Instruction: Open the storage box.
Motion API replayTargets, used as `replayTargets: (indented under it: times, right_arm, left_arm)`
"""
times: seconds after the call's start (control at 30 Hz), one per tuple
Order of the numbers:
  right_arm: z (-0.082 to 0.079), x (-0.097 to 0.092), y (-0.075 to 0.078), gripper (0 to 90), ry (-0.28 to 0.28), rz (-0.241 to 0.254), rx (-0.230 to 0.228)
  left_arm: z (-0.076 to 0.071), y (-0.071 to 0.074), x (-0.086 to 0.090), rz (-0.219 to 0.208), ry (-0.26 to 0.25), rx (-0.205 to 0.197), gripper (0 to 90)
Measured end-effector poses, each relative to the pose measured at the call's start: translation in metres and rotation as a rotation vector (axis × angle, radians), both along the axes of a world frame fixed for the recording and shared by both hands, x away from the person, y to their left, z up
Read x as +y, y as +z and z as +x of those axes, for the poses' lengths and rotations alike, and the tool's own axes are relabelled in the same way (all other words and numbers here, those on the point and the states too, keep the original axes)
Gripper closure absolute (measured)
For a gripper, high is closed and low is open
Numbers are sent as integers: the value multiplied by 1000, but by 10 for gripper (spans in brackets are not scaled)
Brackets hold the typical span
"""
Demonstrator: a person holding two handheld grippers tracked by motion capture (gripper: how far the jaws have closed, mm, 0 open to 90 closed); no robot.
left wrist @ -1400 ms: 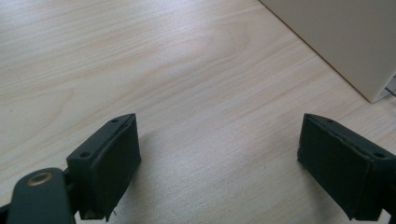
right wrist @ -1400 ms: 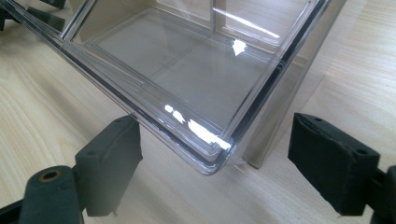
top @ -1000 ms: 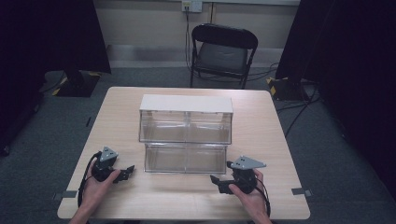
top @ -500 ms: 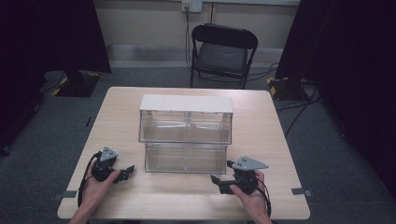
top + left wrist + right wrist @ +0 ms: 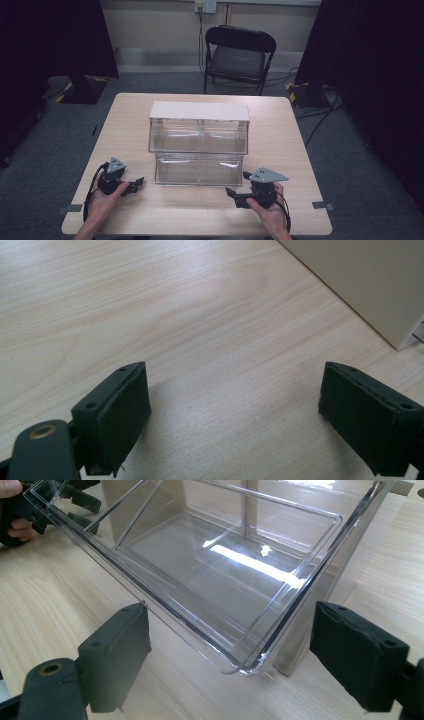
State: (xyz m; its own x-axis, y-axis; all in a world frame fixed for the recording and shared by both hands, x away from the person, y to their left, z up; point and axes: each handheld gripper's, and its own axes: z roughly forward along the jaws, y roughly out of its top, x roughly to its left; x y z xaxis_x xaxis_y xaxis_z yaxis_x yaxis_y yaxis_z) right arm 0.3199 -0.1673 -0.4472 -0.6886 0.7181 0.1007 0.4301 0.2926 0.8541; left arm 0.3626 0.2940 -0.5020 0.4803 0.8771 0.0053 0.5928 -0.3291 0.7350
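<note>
A clear plastic drawer cabinet with a white top stands mid-table; its lower drawer is pulled out toward me and looks empty. My left gripper rests on the table at the front left, held by a hand, jaws wide apart over bare wood. The cabinet's white side shows at that view's upper right. My right gripper sits at the front right, open, its jaws pointing at the drawer's near corner without touching it.
The light wooden table has bare room on both sides of the cabinet and along its front edge. A black folding chair stands beyond the far edge. Cables and dark curtains lie around the floor.
</note>
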Motion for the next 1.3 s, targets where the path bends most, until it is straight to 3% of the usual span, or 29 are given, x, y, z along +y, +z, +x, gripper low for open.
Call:
replayTargets:
  times: [1.3]
  right_arm:
    - [-2, -1, 8, 144, 3, 31, -17]
  left_arm:
    - [0, 0, 0, -1, 1, -1, 125]
